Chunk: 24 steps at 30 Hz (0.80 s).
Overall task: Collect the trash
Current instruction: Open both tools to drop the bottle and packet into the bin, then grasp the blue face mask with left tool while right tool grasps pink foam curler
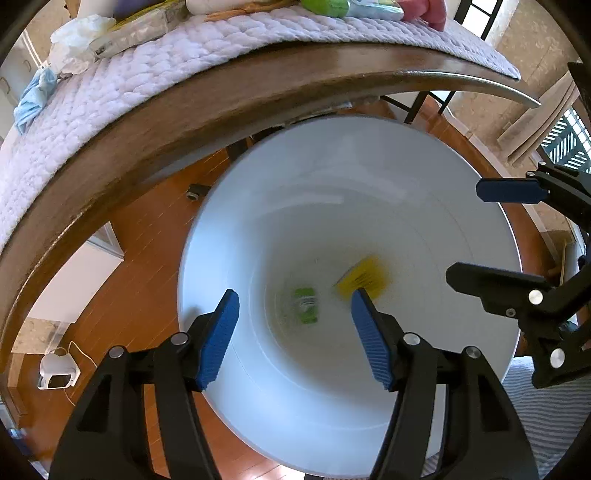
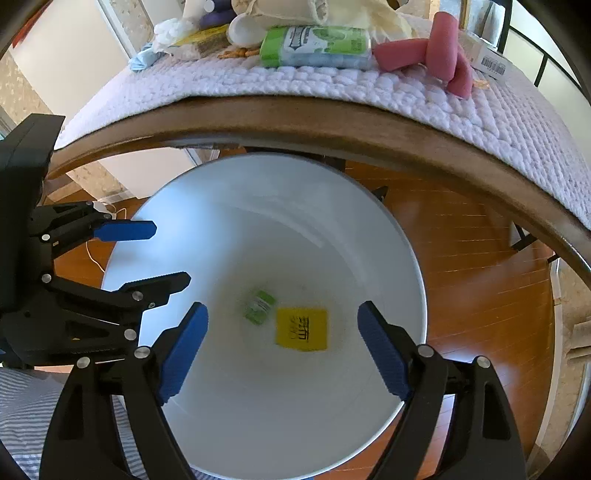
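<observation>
While both pairs of tongs are hanging over the white bin (image 2: 229, 192), the drop-off step is looking finished: the left tongs (image 1: 295, 325) are standing spread wide with nothing between the blue pads, and the right tongs (image 2: 282, 343) are gaping just as empty. Down at the bottom of the bin a yellow packet (image 2: 302, 329) is lying beside a small green-labelled bottle (image 2: 258, 306), the two close together but blurred. Trash is waiting up on the bench (image 2: 332, 122), on the white quilted mat (image 2: 332, 85): a crumpled blue mask (image 2: 142, 59) near the mat's left end, a wad of white tissue (image 2: 170, 31) just behind it, a green wipes pack (image 2: 314, 46) and pink foam rollers (image 2: 439, 48). Judging from this, the next move is calling for one pair of tongs lifting clear of the bin rim, reaching over the bench edge, and closing on a loose piece such as the mask, which is looking soft and likely to slip unless pinched well in
</observation>
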{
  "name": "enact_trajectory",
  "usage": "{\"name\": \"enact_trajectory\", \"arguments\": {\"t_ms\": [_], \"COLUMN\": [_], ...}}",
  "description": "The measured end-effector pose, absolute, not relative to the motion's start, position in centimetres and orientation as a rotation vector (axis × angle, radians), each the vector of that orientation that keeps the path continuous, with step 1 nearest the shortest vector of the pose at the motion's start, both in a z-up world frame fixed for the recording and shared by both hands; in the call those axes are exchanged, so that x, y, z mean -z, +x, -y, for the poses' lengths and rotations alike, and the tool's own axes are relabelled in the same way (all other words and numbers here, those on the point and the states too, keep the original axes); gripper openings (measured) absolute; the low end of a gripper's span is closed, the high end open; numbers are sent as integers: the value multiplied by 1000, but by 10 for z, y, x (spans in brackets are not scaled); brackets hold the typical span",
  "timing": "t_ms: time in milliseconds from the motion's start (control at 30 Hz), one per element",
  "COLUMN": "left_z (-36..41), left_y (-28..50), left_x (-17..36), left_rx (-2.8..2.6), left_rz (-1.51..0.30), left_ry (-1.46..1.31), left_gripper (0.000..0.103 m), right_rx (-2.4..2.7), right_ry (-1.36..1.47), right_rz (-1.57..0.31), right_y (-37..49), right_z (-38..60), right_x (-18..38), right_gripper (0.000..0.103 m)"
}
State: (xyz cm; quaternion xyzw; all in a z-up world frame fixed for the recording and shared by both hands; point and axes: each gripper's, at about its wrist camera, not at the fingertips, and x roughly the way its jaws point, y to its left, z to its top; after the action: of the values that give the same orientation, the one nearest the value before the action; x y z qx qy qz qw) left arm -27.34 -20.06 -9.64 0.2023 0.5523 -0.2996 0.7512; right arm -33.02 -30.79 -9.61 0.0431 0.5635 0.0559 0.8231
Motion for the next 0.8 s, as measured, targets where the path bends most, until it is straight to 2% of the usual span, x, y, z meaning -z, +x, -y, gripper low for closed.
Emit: {"name": "enact_trajectory", "arguments": {"t_ms": [167, 300, 400, 500, 633, 800], "left_z": [193, 184, 172, 160, 133, 110], "left_y": [-272, -272, -267, -257, -229, -181], "left_x": [90, 57, 23, 0, -35, -36], "left_rx": [649, 670, 703, 670, 627, 425], "left_rz": [-1193, -1108, -1022, -965, -904, -841], "left_ry": [433, 369, 284, 197, 61, 97], "left_gripper": [64, 65, 72, 87, 89, 91], "right_rx": [-84, -35, 17, 60, 83, 114], "right_ry": [85, 103, 115, 110, 83, 72], "right_rz": [-1147, -1054, -970, -898, -852, -839], "right_y": [-332, -334, -333, -327, -315, -288], "right_z": [309, 322, 335, 347, 358, 374], "right_x": [82, 55, 32, 13, 0, 6], "right_gripper": [82, 82, 87, 88, 88, 88]}}
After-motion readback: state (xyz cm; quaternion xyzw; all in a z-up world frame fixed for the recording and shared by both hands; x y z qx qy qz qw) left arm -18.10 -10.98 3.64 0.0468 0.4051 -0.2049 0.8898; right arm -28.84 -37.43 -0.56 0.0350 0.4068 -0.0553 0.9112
